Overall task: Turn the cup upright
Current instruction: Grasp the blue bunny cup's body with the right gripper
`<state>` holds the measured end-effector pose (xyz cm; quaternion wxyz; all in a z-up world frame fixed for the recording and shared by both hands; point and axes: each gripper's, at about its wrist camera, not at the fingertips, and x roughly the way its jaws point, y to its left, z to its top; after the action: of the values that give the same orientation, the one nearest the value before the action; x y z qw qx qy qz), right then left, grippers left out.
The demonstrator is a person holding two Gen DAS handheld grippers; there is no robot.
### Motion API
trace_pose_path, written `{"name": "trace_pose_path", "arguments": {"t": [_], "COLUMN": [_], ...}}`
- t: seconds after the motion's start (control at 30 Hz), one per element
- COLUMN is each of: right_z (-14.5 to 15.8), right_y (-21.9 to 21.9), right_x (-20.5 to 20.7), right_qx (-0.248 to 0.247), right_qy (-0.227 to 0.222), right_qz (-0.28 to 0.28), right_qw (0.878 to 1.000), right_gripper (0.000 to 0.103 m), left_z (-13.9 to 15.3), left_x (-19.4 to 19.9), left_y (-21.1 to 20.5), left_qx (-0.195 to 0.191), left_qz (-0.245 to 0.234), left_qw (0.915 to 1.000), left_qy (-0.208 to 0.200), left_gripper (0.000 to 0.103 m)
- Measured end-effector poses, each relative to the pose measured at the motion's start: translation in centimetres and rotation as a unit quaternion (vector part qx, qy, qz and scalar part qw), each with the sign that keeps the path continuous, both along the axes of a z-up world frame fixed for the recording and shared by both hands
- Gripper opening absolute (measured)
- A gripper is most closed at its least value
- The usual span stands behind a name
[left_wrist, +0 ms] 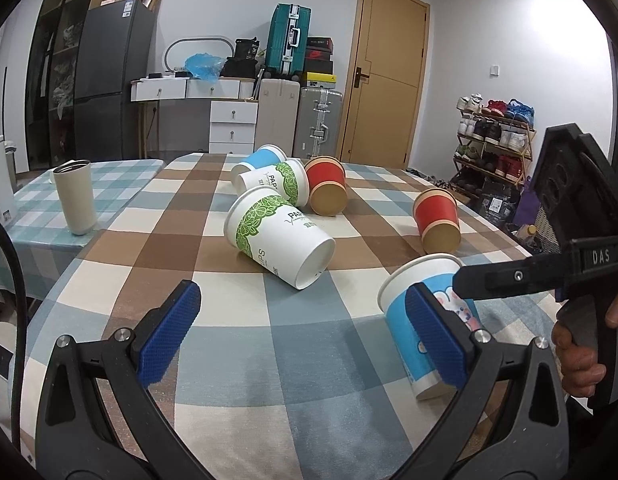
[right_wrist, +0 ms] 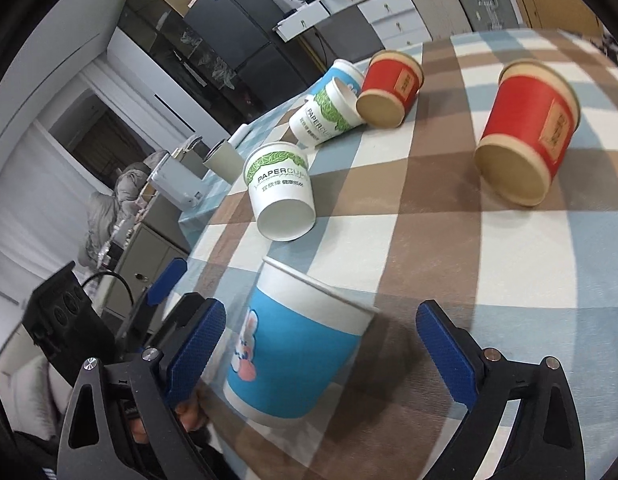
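While the right gripper (right_wrist: pixel 321 344) stands with its blue pads spread wide on either side of the blue paper cup with a cartoon rabbit print (right_wrist: pixel 297 344), neither pad visibly touches the cup wall, so nothing is grasped yet. That cup sits near the front edge of the brown, blue and cream checked tablecloth (right_wrist: pixel 449 240); it looks tilted, white rim toward the far side, though whether it is lying or leaning I cannot tell for sure. To do this step well, I would centre the pads on the mid-wall, below the rim, and close gently, since thin paper probably crushes under a hard squeeze, then rotate the wrist until the mouth faces up.

The left gripper (left_wrist: pixel 305 336) is also spread and holds nothing, just left of the same cup. Farther off lie two white paper cups with green leaf bands (right_wrist: pixel 283 192), two red paper cups with tan bases (right_wrist: pixel 525 136) and another blue paper cup (left_wrist: pixel 261 158), all on their sides. A cream metal tumbler (left_wrist: pixel 75 198) stands far left.
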<state>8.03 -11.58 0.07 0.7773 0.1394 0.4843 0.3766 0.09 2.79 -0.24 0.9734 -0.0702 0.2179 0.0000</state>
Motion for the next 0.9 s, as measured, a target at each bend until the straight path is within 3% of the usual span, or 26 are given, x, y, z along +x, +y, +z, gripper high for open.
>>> {"name": "trace_pose_path", "arguments": {"t": [0.27,0.33,0.5,0.6,0.77,0.9], "right_z": [-1.2,-1.3,-1.3,-0.8,1.0,2.0], "right_y": [1.2,1.1,0.6,0.4,0.1,0.3], "right_x": [1.5,1.6,1.6,1.2,-0.2,-1.2], "right_qx": [0.026,0.028,0.035,0.034,-0.013,-0.055], "right_qy": [0.062,0.068,0.066,0.046,-0.052,-0.122], "right_qz": [0.006,0.009,0.009,0.006,-0.018,-0.036], "right_qw": [0.998,0.997,0.997,0.998,0.998,0.990], "right_gripper": [0.085,0.076,0.073,0.073,0.073,0.073], "left_z": [0.0,0.0,0.0,0.0,0.0,0.1], "left_x": [0.1,0.0,-0.1,-0.1,-0.1,-0.2], "left_y": [0.1,0.1,0.1,0.0,0.1,0.0], "left_qx": [0.002,0.001,-0.001,0.000,-0.001,-0.001], "left_qz": [0.000,-0.001,0.000,0.000,0.000,0.000], "left_qw": [1.0000,1.0000,1.0000,1.0000,1.0000,1.0000], "left_qy": [0.000,0.000,0.001,0.001,0.001,0.001], "left_gripper": [0.102,0.102,0.102,0.102,0.102,0.102]}}
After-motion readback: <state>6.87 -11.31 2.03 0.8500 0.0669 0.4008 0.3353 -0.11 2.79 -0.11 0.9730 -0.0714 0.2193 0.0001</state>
